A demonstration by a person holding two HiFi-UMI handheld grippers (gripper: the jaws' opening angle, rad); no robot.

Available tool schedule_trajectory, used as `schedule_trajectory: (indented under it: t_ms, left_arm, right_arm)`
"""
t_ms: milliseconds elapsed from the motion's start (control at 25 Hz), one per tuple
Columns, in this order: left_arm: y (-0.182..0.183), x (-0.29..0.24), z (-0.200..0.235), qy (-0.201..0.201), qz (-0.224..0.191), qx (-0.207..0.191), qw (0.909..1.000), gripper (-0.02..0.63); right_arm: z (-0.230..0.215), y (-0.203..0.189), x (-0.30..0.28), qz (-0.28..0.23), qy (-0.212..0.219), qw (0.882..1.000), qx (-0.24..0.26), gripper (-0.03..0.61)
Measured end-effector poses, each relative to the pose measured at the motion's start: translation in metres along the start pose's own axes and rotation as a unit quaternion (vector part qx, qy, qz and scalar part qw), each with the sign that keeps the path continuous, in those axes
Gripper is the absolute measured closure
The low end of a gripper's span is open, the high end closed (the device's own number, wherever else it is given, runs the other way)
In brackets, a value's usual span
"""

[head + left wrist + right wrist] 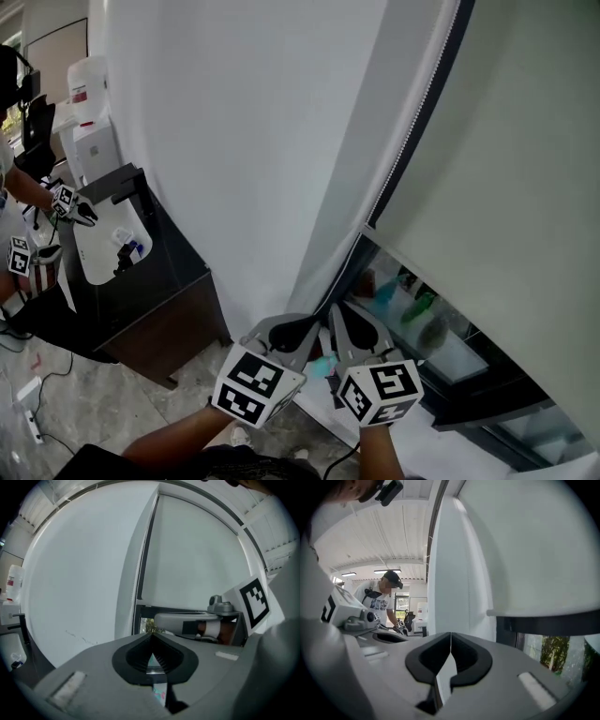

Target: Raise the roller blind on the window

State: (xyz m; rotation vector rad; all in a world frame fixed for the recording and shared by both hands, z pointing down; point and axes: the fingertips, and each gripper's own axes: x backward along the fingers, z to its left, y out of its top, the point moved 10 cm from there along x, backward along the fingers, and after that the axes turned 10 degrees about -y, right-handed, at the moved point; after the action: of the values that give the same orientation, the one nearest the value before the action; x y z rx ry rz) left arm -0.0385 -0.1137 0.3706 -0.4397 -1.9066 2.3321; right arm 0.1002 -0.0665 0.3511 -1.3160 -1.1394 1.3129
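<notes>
Off-white roller blind (506, 178) — mostly down (window (441, 342) showing below)

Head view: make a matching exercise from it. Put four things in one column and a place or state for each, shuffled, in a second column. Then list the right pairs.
Column one
1. off-white fabric roller blind
2. white beaded pull chain
3. dark brown wooden cabinet
4. left gripper

Column two
a. jaws shut, nothing between them
b. stands at the left, beside the white wall
c. covers the upper part of the window, glass showing below
d. hangs along the dark window frame

Pairs: 1-c, 2-d, 3-b, 4-a
</notes>
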Motion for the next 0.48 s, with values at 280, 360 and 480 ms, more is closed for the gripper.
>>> schedule_trajectory:
  t_ms: [280,360,480]
  left_arm:
    - [0.025,-0.014,0.014,0.024,-0.030,-0.004,0.9992,0.612]
    - [0.031,-0.018,0.014,0.035,-0.032,-0.008,0.9988,0.612]
    - [0.040,-0.022,0.015,0.046,-0.045,-0.002,0.9980,0.611]
  right_arm:
    - [-0.034,0.040,-0.037,-0.037,0.058,0.997,0.019,0.528]
    - [-0.041,0.049,-0.045,-0.042,0.077,0.996,0.028,0.528]
    - [-0.048,0.061,-0.060,-0.046,0.108,0.992,0.038,0.526]
